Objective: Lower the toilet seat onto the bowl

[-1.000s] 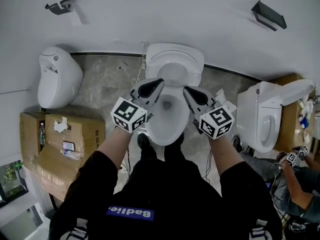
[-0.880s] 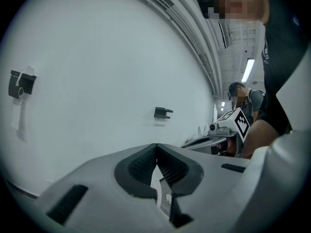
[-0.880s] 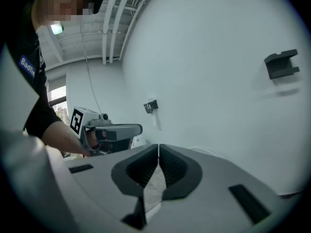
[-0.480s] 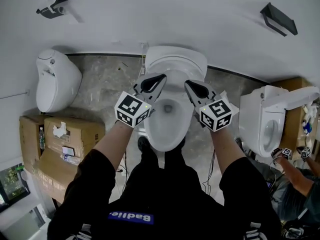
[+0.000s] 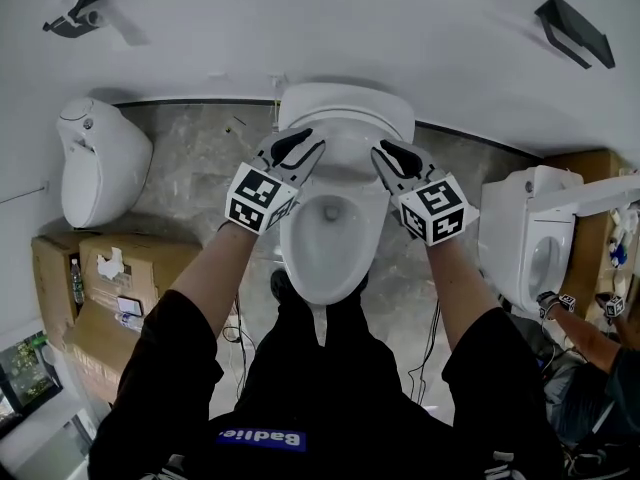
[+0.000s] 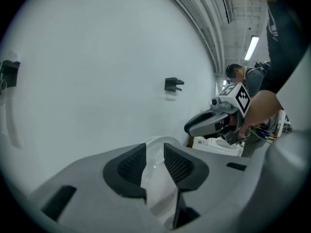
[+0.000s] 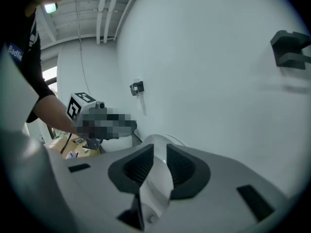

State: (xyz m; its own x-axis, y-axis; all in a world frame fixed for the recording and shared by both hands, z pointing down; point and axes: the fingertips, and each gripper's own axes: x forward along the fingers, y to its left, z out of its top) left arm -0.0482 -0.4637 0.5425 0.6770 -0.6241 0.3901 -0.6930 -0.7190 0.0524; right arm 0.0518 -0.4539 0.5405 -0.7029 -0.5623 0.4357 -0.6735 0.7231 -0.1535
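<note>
The seat (image 5: 297,243) appears down on the bowl (image 5: 330,216). Release is under way: the left tool (image 5: 297,148) has just opened around the seat, and the right tool (image 5: 392,158) grips it, jaws loosening.

Wall (image 5: 330,28): white, plain; I see 2 dark brackets (image 5: 575,28) mounted high.
Floor (image 5: 200,168): grey mottled stone.
L side: cardboard boxes (image 5: 150,258), window (image 5: 20,363) in btm corner.
Light (image 6: 251,47): ceiling tube, lit.
</note>
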